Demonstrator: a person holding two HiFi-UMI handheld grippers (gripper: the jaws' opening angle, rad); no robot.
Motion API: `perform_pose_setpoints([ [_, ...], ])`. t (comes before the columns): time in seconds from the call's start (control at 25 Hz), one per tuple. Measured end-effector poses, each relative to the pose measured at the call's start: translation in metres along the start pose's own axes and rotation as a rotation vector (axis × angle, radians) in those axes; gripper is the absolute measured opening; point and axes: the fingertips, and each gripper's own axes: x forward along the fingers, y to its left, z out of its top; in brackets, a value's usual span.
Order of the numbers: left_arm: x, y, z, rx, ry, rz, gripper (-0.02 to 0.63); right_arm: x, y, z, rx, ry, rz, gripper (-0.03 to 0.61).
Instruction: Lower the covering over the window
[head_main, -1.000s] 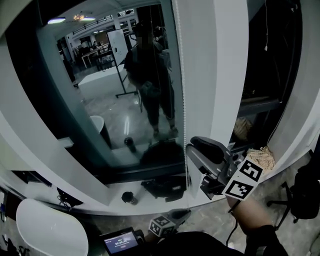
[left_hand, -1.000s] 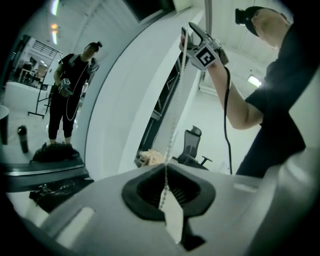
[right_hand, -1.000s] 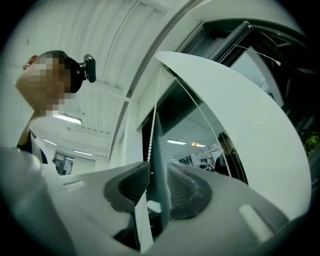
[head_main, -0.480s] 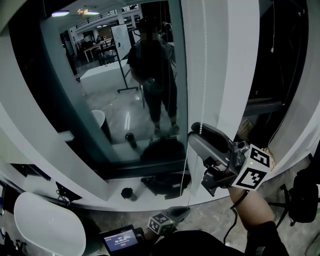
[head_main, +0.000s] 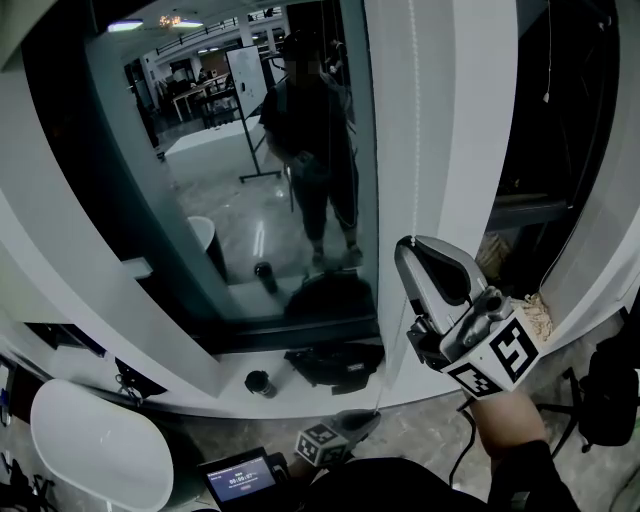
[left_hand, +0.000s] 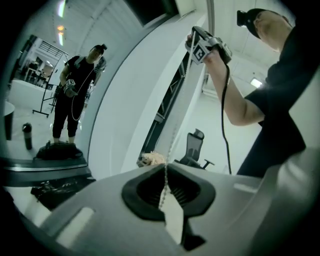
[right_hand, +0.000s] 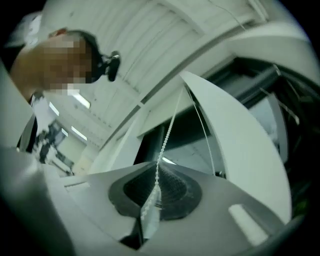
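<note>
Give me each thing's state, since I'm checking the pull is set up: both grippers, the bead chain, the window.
Left gripper: jaws shut on the bead chain, low.
Right gripper: jaws just closed on the bead chain, higher up.
Bead chain: runs straight between both grippers.
Window glass: uncovered in the head view.

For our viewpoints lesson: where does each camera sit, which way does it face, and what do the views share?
Head view: on the person's head, facing down at the window; shows left gripper, right gripper, forearm.
Left gripper view: low, facing up along the bead chain its jaws pinch; shows the right gripper and forearm.
Right gripper view: facing up the chain; jaws, just closed on it.
All three share the chain.
</note>
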Motion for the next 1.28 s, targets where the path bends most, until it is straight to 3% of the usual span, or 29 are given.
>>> perform_pose_setpoints([
  [0.08, -0.004, -0.001, 0.004, 0.005, -0.020, -0.019, 0.012, -0.006, 0.004, 0.001, -0.223, 0.016, -0.035, 0.012],
  [0.16, -0.014, -0.002, 0.022, -0.031, -0.098, -0.045, 0.009, -0.012, 0.008, -0.015, -0.365, 0.086, -0.062, 0.012],
  [0.24, -0.034, 0.004, 0.050, -0.089, -0.243, -0.032, 0.009, -0.026, 0.010, -0.049, -0.453, 0.196, -0.075, 0.012],
  [0.36, -0.073, 0.025, 0.087, -0.096, -0.424, 0.050, 0.083, -0.058, 0.010, -0.112, -0.504, 0.377, -0.071, 0.012],
  [0.56, -0.150, 0.061, 0.133, -0.049, -0.636, 0.217, 0.267, -0.108, -0.002, -0.191, -0.380, 0.555, -0.125, 0.012],
  [0.68, -0.182, 0.068, 0.157, -0.009, -0.696, 0.268, 0.277, -0.138, -0.003, -0.243, -0.284, 0.657, -0.133, 0.012],
  [0.8, -0.173, 0.050, 0.190, 0.087, -0.671, 0.196, 0.276, -0.172, 0.021, -0.302, -0.171, 0.782, -0.087, 0.012],
  [1.0, -0.105, -0.007, 0.241, 0.218, -0.600, -0.014, 0.272, -0.228, 0.078, -0.380, 0.059, 0.949, -0.029, 0.014],
  [1.16, -0.061, -0.051, 0.283, 0.287, -0.585, -0.128, 0.254, -0.245, 0.108, -0.389, 0.166, 0.969, -0.006, 0.014],
  [1.28, -0.048, -0.073, 0.325, 0.319, -0.642, -0.157, 0.206, -0.247, 0.114, -0.383, 0.189, 0.961, 0.006, 0.014],
])
